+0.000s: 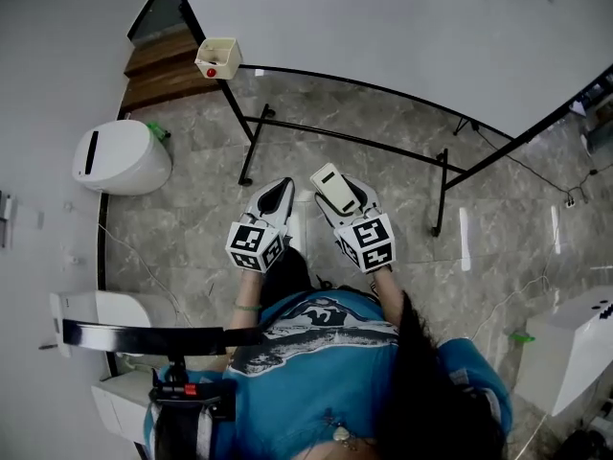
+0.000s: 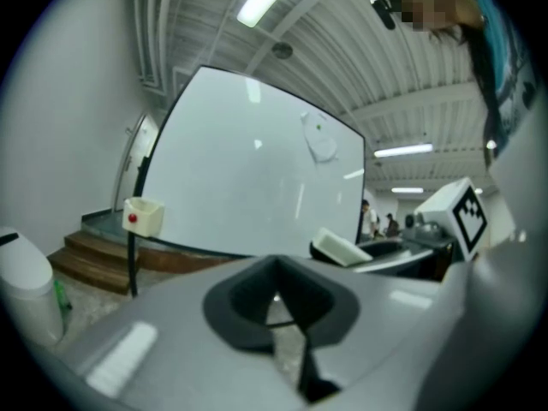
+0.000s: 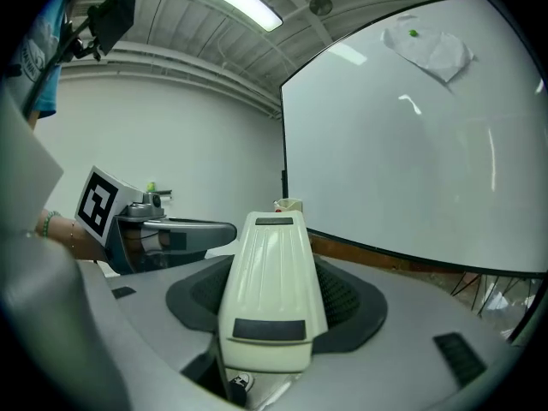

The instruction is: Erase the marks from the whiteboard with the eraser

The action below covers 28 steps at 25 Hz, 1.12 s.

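Presently, the right hand-held gripper (image 3: 271, 332) clamps the cream eraser (image 3: 272, 272), held clear of the whiteboard (image 1: 402, 36) near its lower edge. The left hand-held gripper (image 1: 273, 202), jaws pressed together on nothing, sits just beside it.

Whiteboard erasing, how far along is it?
In hand: the right gripper is shut on the eraser, held off the whiteboard; the left gripper is shut, empty. The whiteboard shows no marks, only a pale sheet near its top, so wiping looks done or the marks lie out of view.
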{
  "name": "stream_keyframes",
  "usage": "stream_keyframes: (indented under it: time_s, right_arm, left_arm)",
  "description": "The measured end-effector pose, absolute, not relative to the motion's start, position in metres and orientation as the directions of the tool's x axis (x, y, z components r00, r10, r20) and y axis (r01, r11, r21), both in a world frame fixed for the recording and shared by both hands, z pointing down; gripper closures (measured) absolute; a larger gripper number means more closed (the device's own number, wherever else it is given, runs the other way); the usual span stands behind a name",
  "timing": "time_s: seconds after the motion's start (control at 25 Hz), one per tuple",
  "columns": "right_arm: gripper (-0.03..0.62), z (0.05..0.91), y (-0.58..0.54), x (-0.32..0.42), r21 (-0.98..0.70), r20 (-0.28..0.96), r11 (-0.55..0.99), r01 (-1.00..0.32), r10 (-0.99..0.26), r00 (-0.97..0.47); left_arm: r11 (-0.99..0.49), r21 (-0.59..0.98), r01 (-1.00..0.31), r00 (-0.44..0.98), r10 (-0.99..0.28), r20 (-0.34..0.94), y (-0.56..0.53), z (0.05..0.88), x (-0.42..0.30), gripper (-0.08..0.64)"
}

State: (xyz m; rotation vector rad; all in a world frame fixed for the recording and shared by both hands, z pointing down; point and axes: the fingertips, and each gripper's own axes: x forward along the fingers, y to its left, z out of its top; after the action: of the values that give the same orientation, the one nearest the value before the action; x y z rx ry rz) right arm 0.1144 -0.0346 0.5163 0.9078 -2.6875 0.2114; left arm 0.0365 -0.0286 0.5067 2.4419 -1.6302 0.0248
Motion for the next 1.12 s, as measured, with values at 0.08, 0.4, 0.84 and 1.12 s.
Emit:
stream_keyframes:
  time_s: [0.08,0.4,0.84,1.12]
  right_arm:
    - [0.330,0.513,-0.050,0.093,-0.035,0.317,0.783,-0.622,-0.581,-0.749]
    - [0.330,0.503,-0.119,-0.001,-0.039,0.302,0.755,-0.655,-0.616,-0.727]
    - [0.330,0.494,-0.188,-0.060,-0.010,0.300,0.675,-0.738,-0.702,-0.646]
    - [0.330,0.464,-0.242,-0.033,0.062,0.244,0.596,-0.801,-0.787,-0.567]
  left_arm:
    - [-0.385,0.154,-0.910,0.404,-0.907,0.121,-0.048,0.502,0.015,0.555]
    - [-0.422,0.145,-0.895,0.440,-0.888,0.132,-0.114,0.496,-0.078,0.556]
    - [-0.464,0.187,-0.866,0.492,-0.857,0.153,-0.176,0.513,-0.162,0.555]
    - [-0.536,0.208,-0.818,0.569,-0.805,0.167,-0.201,0.524,-0.145,0.555]
